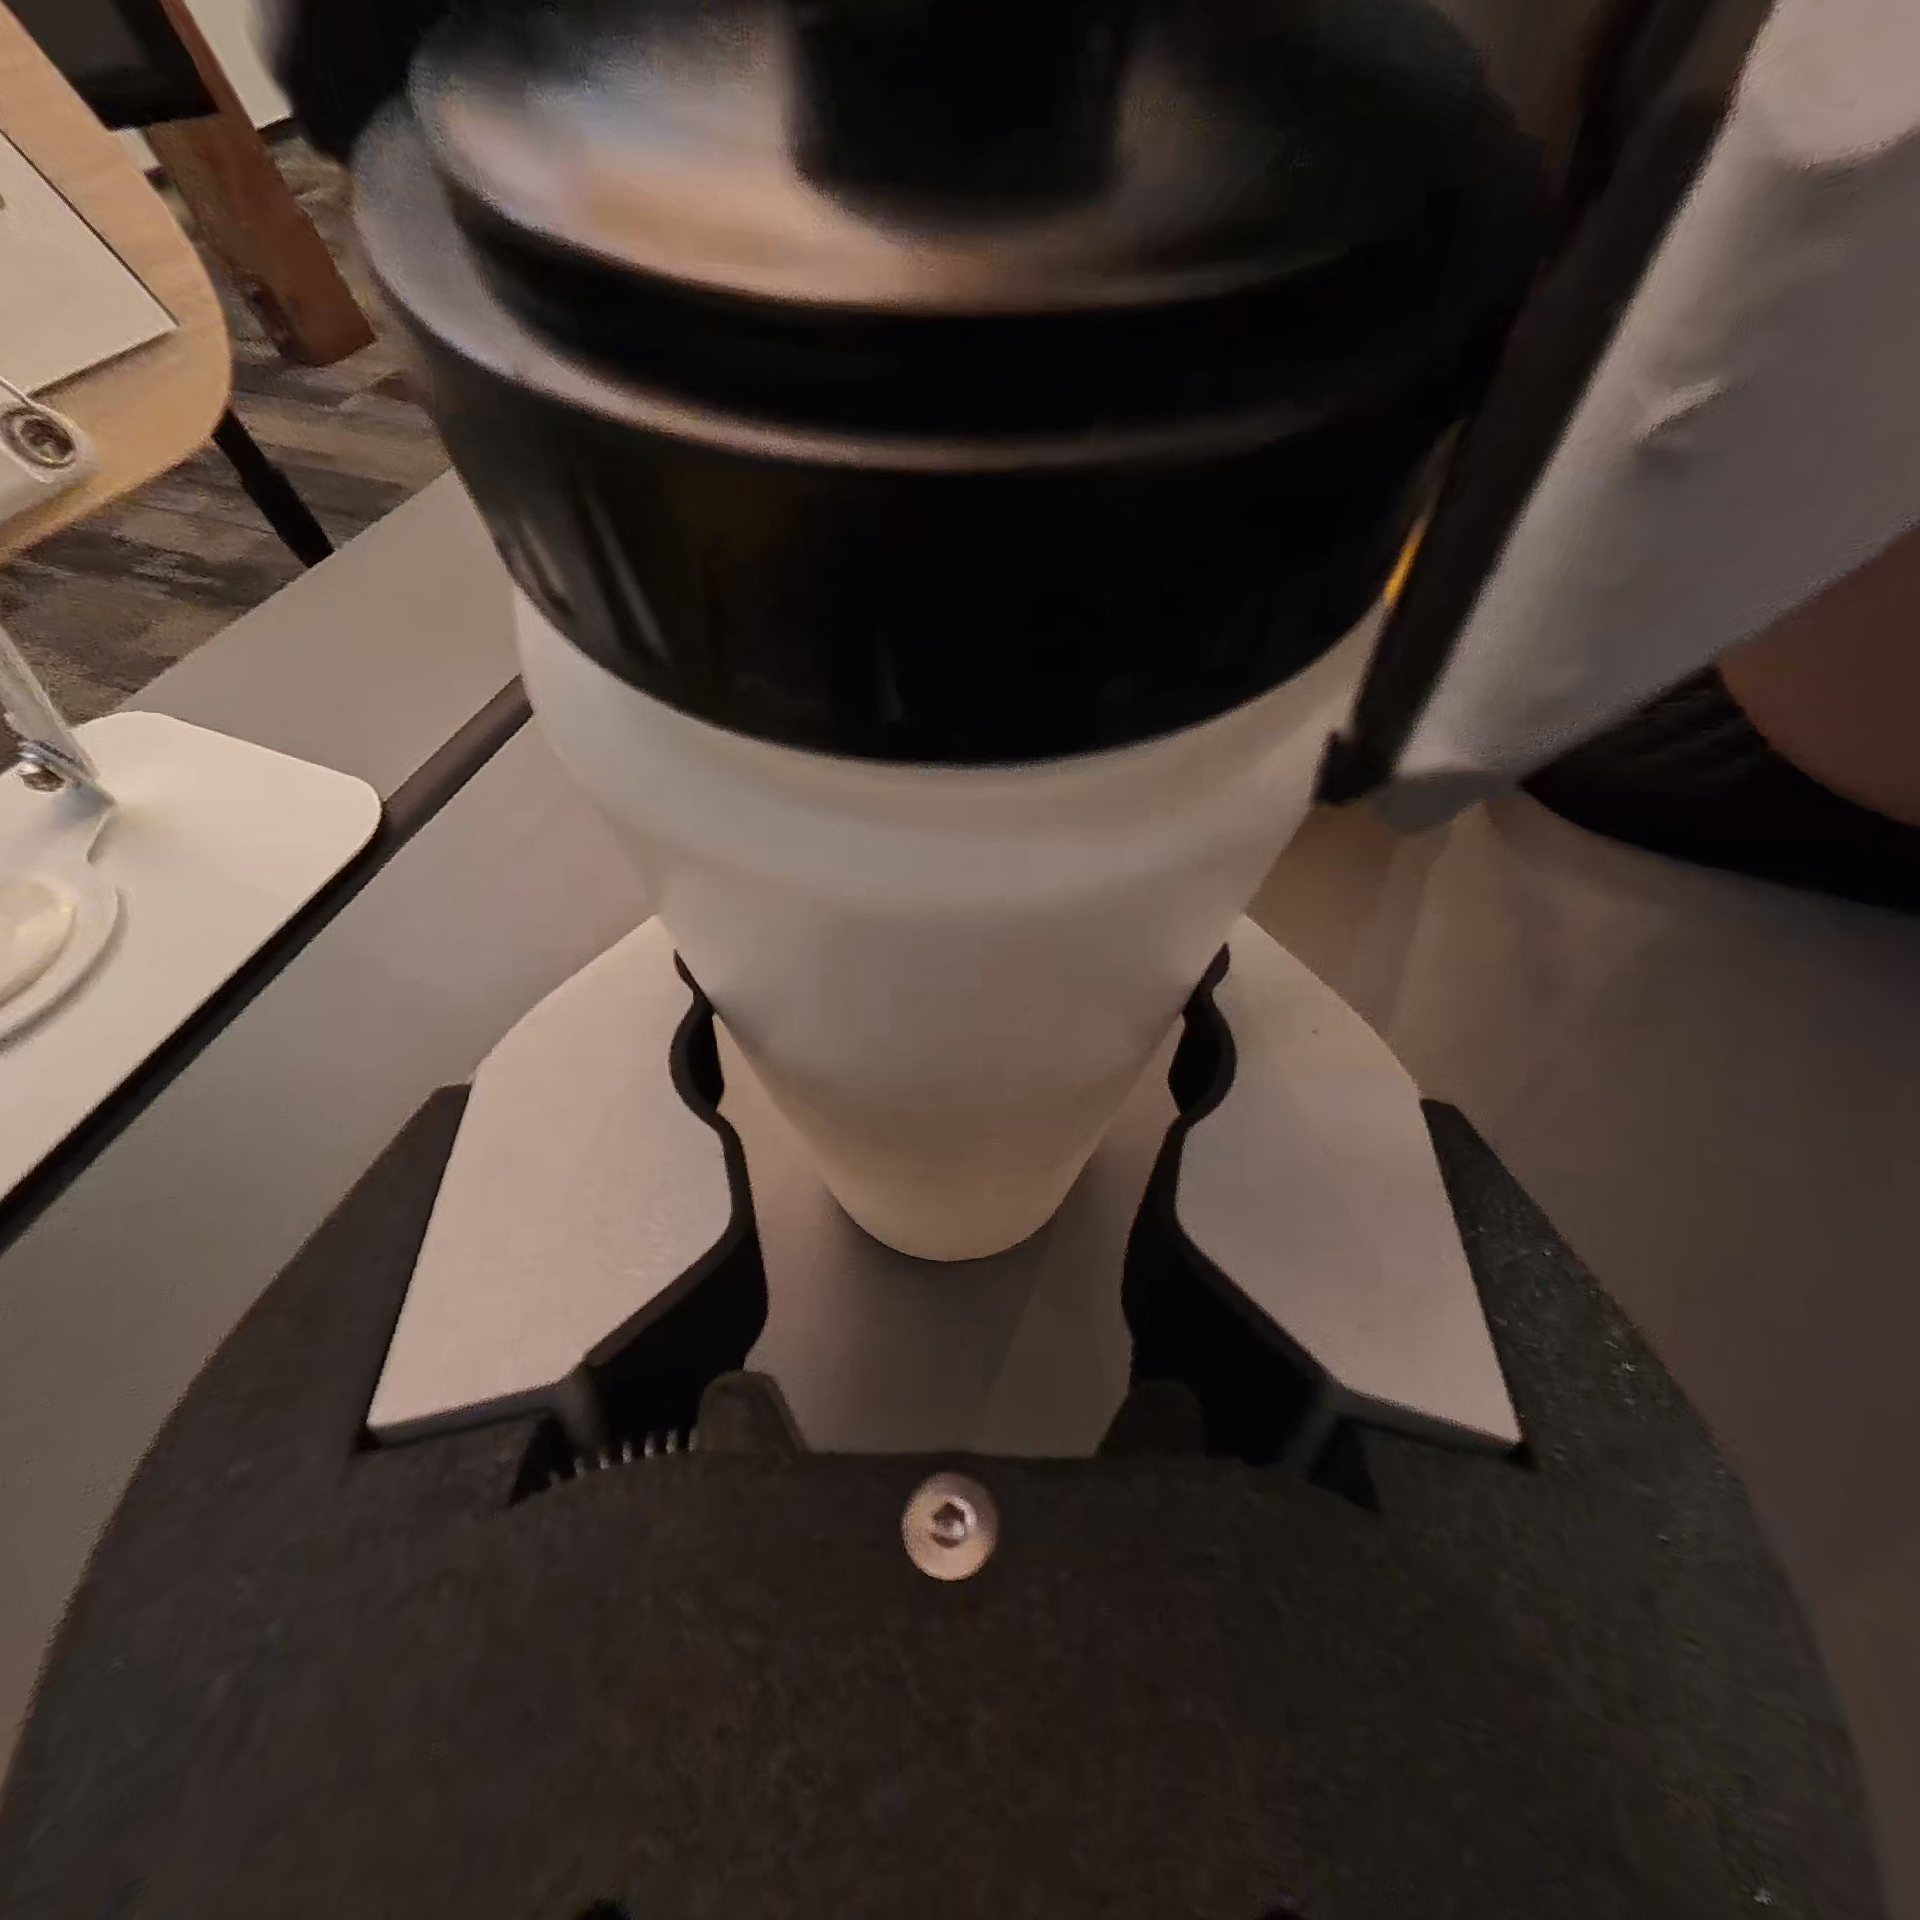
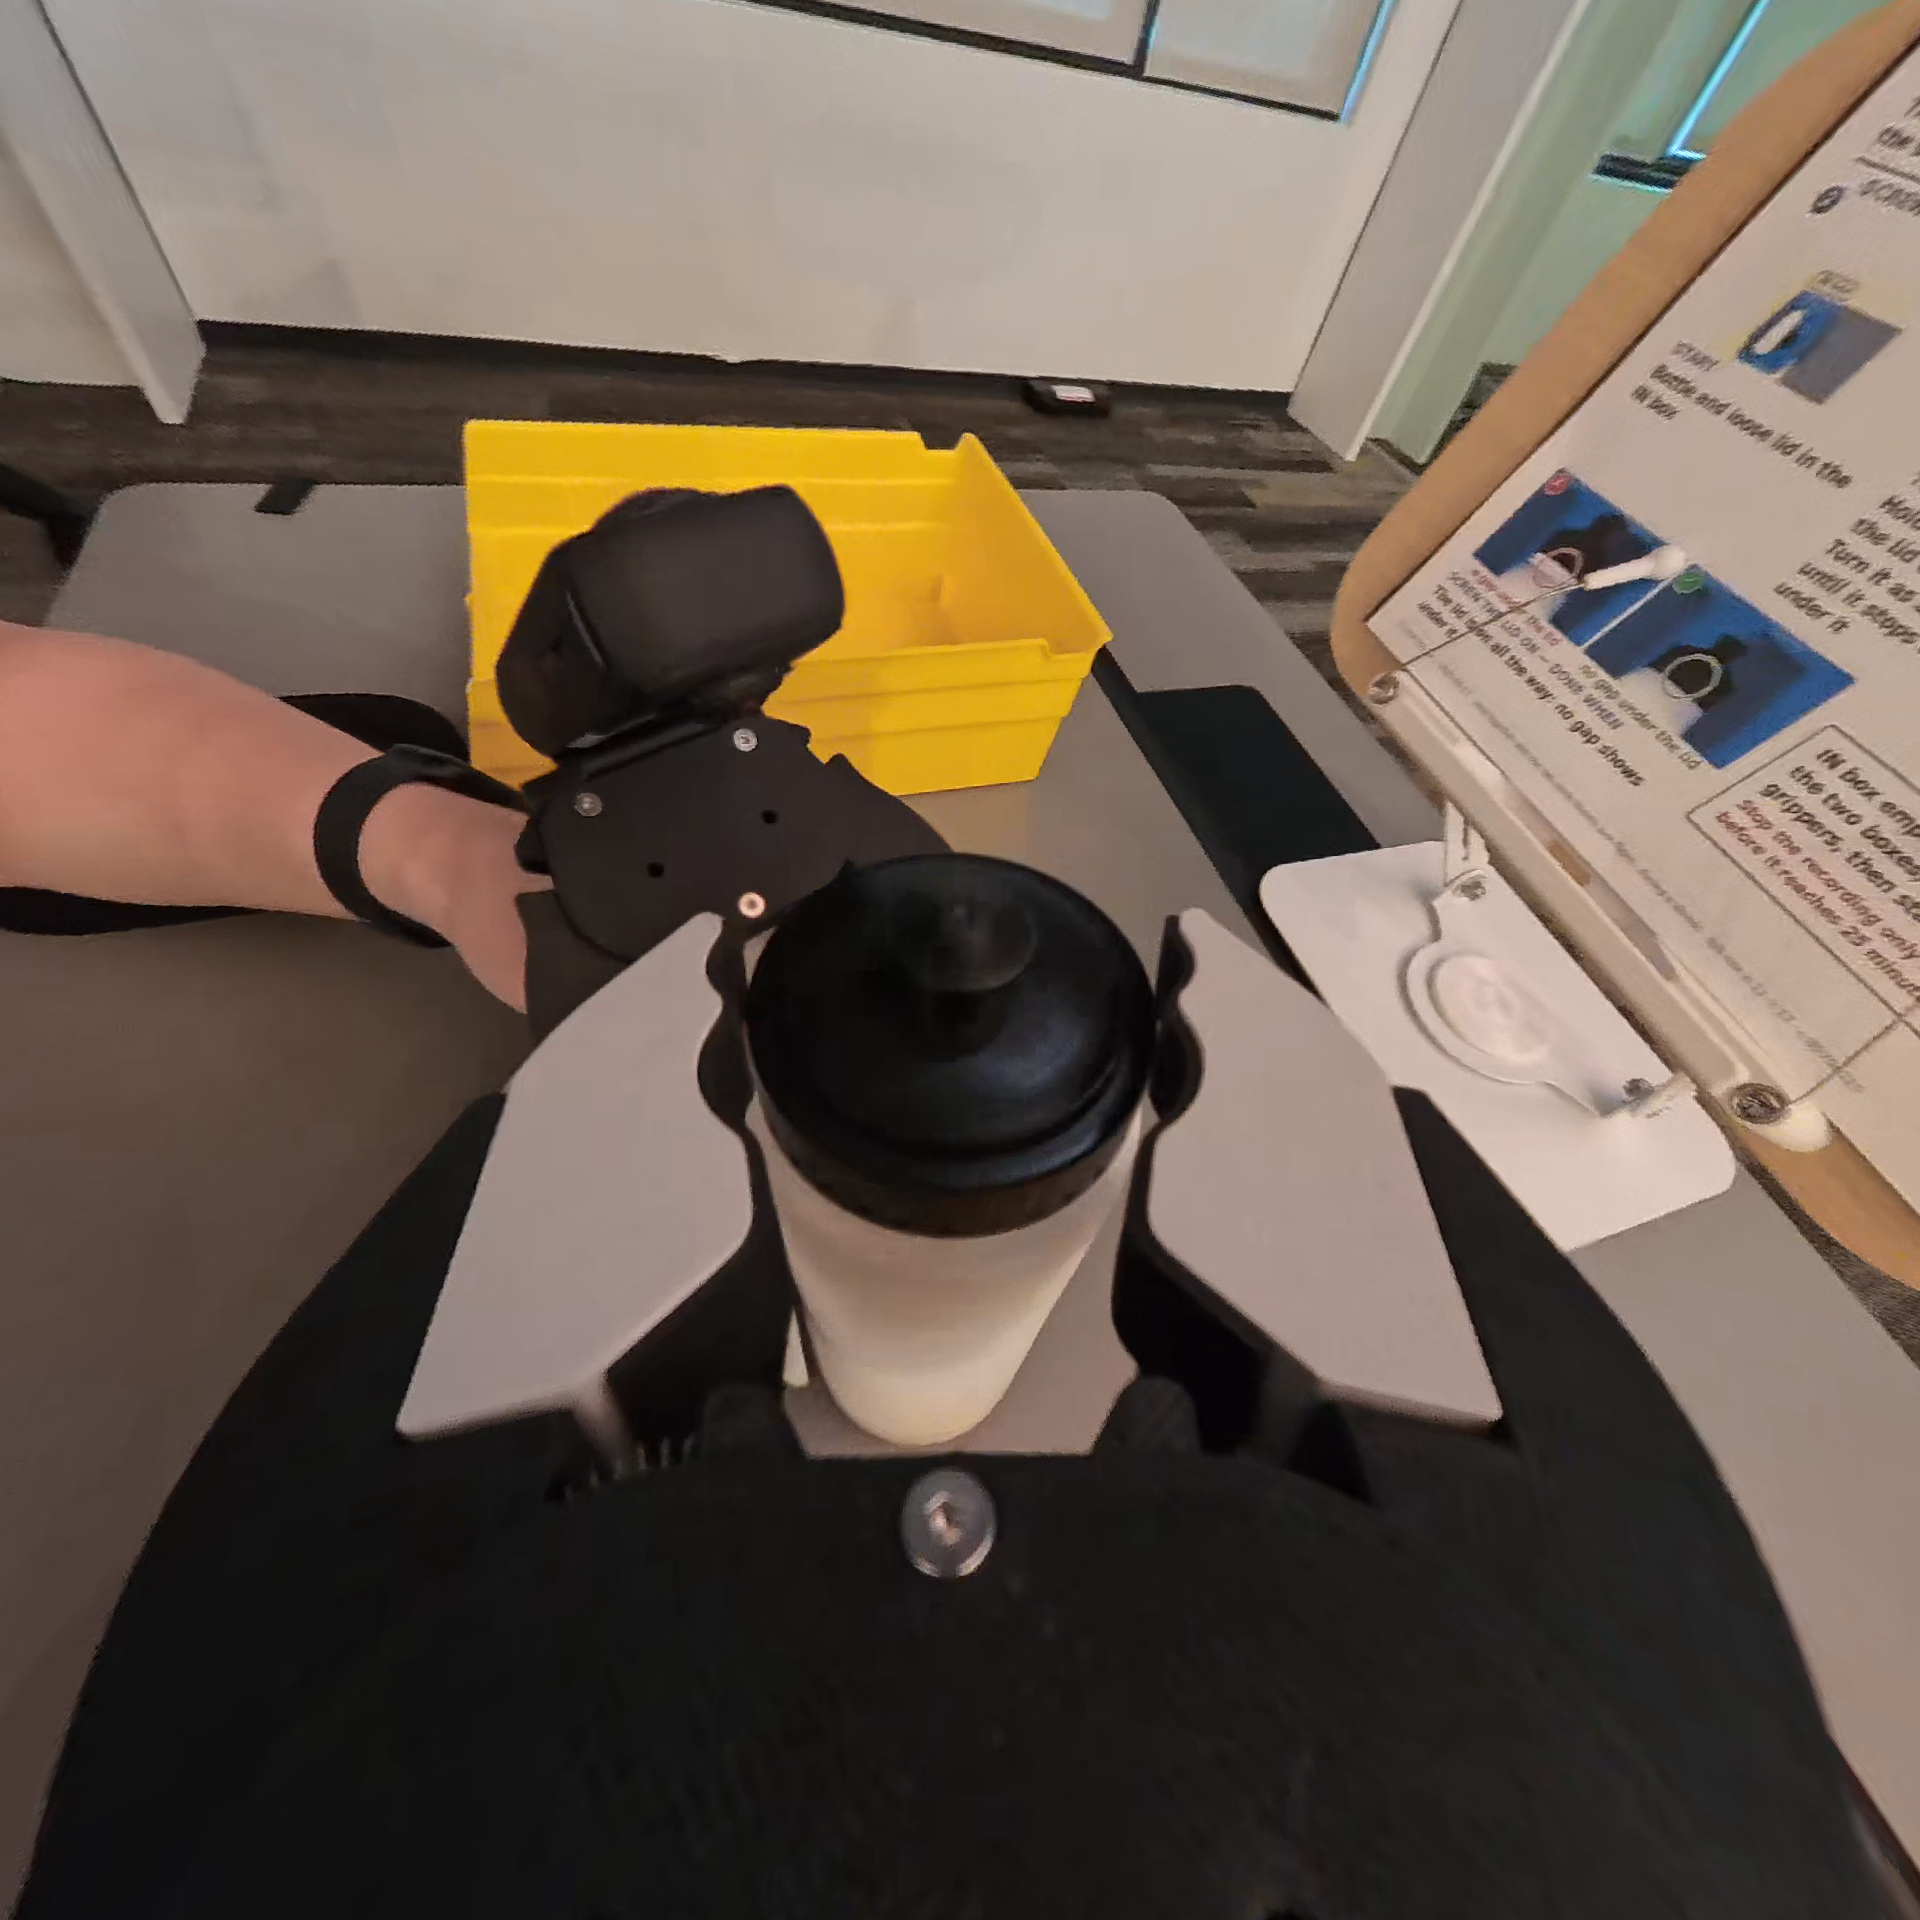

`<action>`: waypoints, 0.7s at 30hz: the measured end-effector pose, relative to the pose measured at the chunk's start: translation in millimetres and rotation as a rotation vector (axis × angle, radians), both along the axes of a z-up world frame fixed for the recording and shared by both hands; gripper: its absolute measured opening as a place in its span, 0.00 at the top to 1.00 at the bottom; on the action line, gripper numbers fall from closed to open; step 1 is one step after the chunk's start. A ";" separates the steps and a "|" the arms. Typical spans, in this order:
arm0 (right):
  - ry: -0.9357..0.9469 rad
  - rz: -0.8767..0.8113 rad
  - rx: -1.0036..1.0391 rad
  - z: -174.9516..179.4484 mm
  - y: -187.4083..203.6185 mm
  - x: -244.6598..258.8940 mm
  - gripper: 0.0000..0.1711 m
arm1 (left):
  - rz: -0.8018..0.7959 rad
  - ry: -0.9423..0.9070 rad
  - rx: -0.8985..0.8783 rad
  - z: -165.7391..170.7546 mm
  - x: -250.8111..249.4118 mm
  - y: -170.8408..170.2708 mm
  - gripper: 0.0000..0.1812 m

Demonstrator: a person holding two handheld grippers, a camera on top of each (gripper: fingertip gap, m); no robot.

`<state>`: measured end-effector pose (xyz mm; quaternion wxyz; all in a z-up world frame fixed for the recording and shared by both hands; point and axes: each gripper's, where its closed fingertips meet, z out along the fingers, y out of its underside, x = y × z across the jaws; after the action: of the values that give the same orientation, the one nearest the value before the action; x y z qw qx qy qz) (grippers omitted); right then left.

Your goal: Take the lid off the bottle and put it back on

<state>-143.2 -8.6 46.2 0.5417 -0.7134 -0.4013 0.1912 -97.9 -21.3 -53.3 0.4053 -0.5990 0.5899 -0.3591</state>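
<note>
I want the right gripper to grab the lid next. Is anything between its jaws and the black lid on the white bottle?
Nothing visible is. In the right wrist view the black lid sits between the right gripper's open jaws, with narrow gaps either side. The left gripper grips the white bottle lower down.

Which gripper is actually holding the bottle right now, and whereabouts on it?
The left gripper clamps the white bottle on its body, below the black lid. The right gripper's fingers flank the lid; contact cannot be told.
</note>
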 end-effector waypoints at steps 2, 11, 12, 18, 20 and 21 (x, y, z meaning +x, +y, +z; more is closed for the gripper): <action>-0.001 -0.031 -0.014 -0.5 2.1 2.4 0.56 | 0.026 0.002 -0.011 -0.4 -0.2 2.4 0.52; 0.045 -0.328 -0.003 -1.9 22.8 9.4 0.55 | 0.119 0.042 -0.040 -2.6 -6.1 14.4 0.53; 0.022 -0.276 -0.028 -2.9 19.5 9.7 0.55 | 0.101 0.046 -0.032 -2.6 -5.5 12.4 0.53; 0.085 0.034 -0.130 -0.9 -2.4 15.7 0.58 | 0.007 0.039 -0.080 -2.5 -2.1 -2.6 0.52; 0.074 0.054 -0.099 -0.2 -2.6 14.0 0.58 | 0.010 0.042 -0.079 -2.2 -2.6 -1.9 0.52; 0.076 0.038 -0.102 -0.1 -1.1 12.7 0.58 | 0.025 0.044 -0.079 -2.1 -3.4 0.5 0.52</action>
<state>-130.4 -9.7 46.0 0.5158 -0.7247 -0.3835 0.2485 -101.3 -20.8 -55.3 0.3726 -0.6296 0.5765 -0.3638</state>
